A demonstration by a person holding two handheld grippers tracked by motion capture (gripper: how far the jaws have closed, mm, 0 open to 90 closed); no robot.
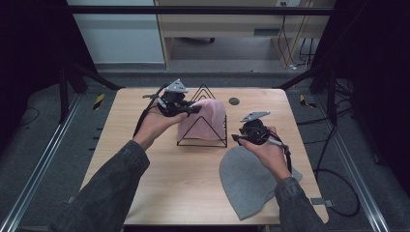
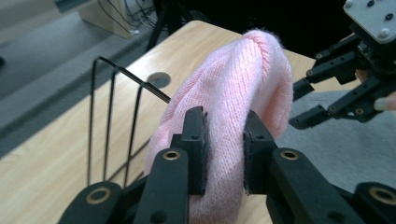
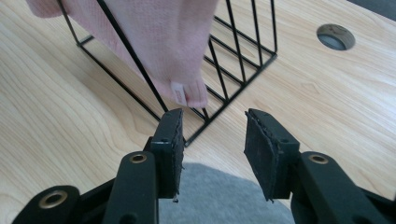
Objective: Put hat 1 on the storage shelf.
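A pink knit hat (image 1: 205, 118) is draped over a black triangular wire rack (image 1: 203, 142) at the middle of the wooden table. My left gripper (image 1: 196, 110) reaches in from the left and is shut on the hat's fabric; in the left gripper view both pads pinch the pink knit (image 2: 243, 84) between them (image 2: 224, 140). My right gripper (image 1: 235, 138) hovers just right of the rack, open, with nothing between its jaws (image 3: 212, 140). The hat's lower edge (image 3: 159, 37) hangs a little ahead of them. A grey knit hat (image 1: 246, 181) lies flat under the right hand.
A round cable hole (image 1: 234, 101) sits in the tabletop behind the rack. The rack's wires (image 3: 233, 60) stand close to the right jaws. The right gripper (image 2: 299, 105) shows beyond the pink hat in the left gripper view. Dark frame posts flank the table.
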